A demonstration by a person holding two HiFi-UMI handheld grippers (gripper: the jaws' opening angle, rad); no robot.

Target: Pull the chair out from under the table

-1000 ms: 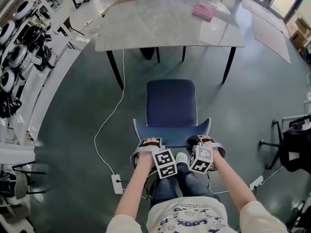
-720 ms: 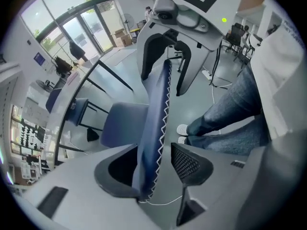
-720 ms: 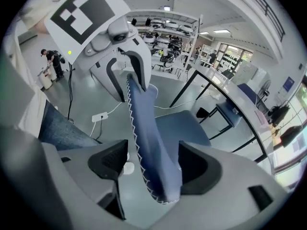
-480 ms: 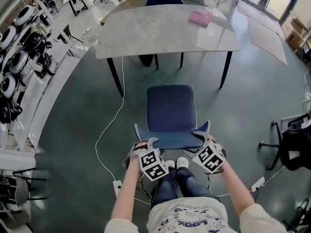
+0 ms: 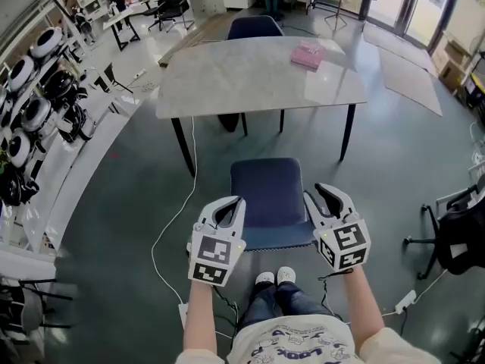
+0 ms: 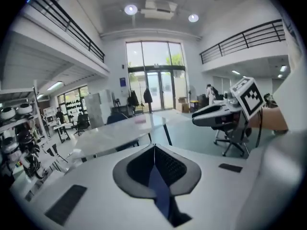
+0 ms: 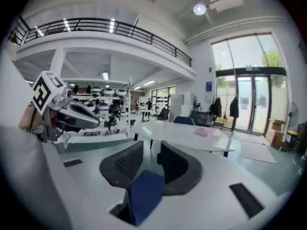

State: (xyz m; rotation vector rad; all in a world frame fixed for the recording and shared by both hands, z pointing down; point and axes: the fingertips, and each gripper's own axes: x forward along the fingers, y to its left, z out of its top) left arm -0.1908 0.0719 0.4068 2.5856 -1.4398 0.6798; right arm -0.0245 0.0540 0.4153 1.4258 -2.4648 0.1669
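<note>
The dark blue chair stands on the floor, out from under the grey marble-top table, with its backrest toward me. My left gripper hovers above the chair's left rear corner; its jaws have just closed and stand shut on nothing. The right gripper hangs over the right rear corner. Its jaws have just been closing, but a gap remains and nothing is between them. Neither gripper touches the chair. A strip of blue chair shows below the right jaws.
A pink book lies on the table's far right. A second blue chair stands behind the table. A white cable runs over the floor at left. Racks of gear line the left; a black office chair stands at right.
Both grippers have let go of the top of the chair's backrest and risen well above it. The chair stays where it was.
</note>
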